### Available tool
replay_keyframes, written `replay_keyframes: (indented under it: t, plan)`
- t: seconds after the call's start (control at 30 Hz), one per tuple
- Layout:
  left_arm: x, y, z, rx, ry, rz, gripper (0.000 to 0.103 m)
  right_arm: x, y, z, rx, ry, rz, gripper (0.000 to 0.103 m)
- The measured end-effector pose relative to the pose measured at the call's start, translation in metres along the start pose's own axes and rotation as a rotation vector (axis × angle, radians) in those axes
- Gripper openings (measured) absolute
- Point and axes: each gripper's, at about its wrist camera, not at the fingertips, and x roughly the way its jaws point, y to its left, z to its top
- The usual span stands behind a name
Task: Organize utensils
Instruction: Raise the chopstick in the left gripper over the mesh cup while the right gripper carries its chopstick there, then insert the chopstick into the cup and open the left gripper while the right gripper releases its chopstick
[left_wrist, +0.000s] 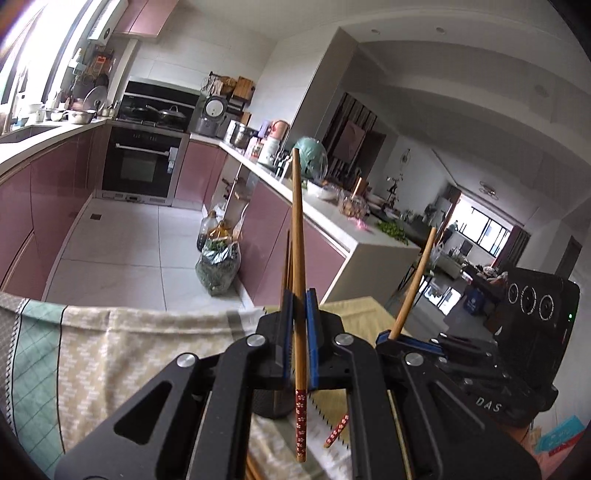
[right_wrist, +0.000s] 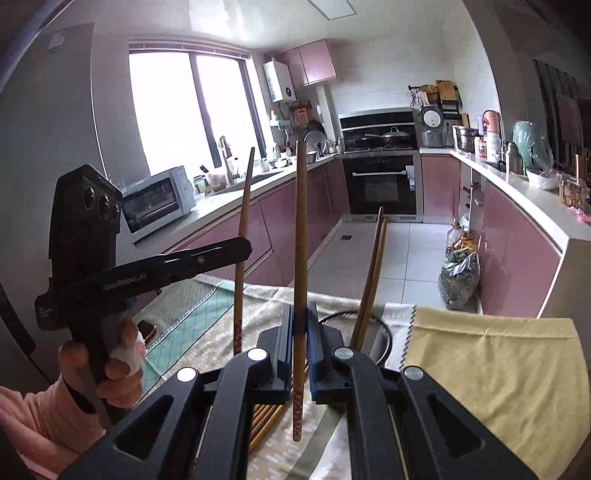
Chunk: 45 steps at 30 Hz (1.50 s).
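My left gripper (left_wrist: 299, 306) is shut on a wooden chopstick (left_wrist: 297, 221) that stands nearly upright, its red flowered end hanging below the jaws. In the right wrist view, my right gripper (right_wrist: 300, 317) is shut on a second upright chopstick (right_wrist: 300, 221) of the same kind. Each gripper also shows in the other's view: the right gripper (left_wrist: 393, 336) with its chopstick (left_wrist: 417, 273), and the left gripper (right_wrist: 243, 247) with its chopstick (right_wrist: 243, 206), held by a hand (right_wrist: 110, 365). Two more chopsticks (right_wrist: 373, 269) lean in a black mesh holder (right_wrist: 369, 325). Several chopsticks (right_wrist: 266, 421) lie below.
A patterned cloth (right_wrist: 207, 332) and a yellow cloth (right_wrist: 498, 369) cover the table. Beyond its far edge are the tiled kitchen floor (right_wrist: 406, 251), pink cabinets, an oven (right_wrist: 382, 184), a toaster oven (right_wrist: 159, 199) and a bag of greens (right_wrist: 460, 280) by the counter.
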Motion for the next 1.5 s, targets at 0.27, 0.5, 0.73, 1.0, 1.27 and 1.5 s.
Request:
replay_keyframes:
  t: [0.27, 0.5, 0.73, 1.0, 1.27, 1.5]
  plan:
    - [0.034, -0.013, 0.027, 0.02, -0.059, 0.005, 0.007, 0.0, -0.014, 0.032, -0.011, -0.075, -0.035, 0.006]
    - [0.071, -0.012, 0.029, 0.037, -0.064, 0.059, 0.007, 0.016, -0.031, 0.042, -0.003, -0.098, -0.079, 0.006]
    - [0.111, 0.001, 0.009, 0.05, 0.005, 0.109, 0.007, 0.043, -0.039, 0.028, -0.009, -0.039, -0.123, 0.006]
    - [0.126, 0.008, -0.015, 0.102, 0.114, 0.118, 0.007, 0.068, -0.047, 0.009, 0.018, 0.085, -0.102, 0.006]
    - [0.131, 0.018, -0.026, 0.115, 0.162, 0.123, 0.007, 0.087, -0.055, -0.001, 0.065, 0.179, -0.089, 0.006]
    - [0.143, 0.018, -0.022, 0.115, 0.194, 0.16, 0.013, 0.097, -0.061, -0.001, 0.095, 0.193, -0.105, 0.008]
